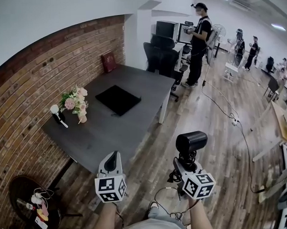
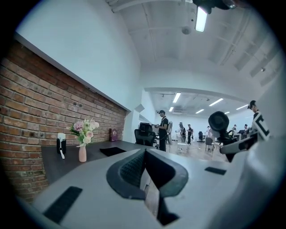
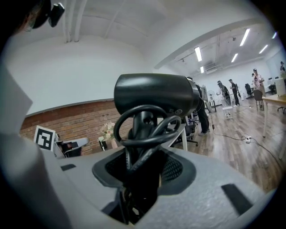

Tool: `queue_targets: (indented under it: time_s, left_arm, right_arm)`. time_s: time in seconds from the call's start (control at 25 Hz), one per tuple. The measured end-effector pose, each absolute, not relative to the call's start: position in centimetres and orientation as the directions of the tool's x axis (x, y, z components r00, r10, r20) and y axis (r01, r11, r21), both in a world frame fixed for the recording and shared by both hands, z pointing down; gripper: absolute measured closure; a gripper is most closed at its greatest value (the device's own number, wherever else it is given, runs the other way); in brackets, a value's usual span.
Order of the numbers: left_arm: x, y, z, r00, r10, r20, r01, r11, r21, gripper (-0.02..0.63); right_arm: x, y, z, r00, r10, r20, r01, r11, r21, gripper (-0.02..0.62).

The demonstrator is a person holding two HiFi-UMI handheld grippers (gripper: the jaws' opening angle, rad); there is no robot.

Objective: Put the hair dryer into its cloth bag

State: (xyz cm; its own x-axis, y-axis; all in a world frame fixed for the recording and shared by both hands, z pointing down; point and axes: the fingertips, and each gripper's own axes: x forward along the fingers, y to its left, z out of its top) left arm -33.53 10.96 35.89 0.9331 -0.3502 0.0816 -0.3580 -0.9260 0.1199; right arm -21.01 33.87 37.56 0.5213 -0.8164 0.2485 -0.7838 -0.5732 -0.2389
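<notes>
Right claw [image 3: 142, 167] gripped the hair dryer [image 3: 154, 95] by its handle, left claw [image 2: 144, 172] was shut empty, cloth bag [image 1: 117, 99] on bench [image 1: 101, 132].

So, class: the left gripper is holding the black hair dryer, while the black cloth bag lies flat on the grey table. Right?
No: the right gripper holds the hair dryer, by its handle, as the right gripper view shows; the left gripper is shut and empty. The cloth bag does lie flat on the table.
</notes>
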Motion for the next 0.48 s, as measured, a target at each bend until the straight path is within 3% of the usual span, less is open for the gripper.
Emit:
queue_targets:
  time_s: [0.48]
  left_arm:
    - [-24.1,10.8,35.7,0.92,-0.384,0.082,-0.391,-0.914,0.106,0.6]
  right_arm:
    - [-11.2,33.3,37.6,0.475,-0.843,0.253,-0.812,-0.53,-0.243,0.42]
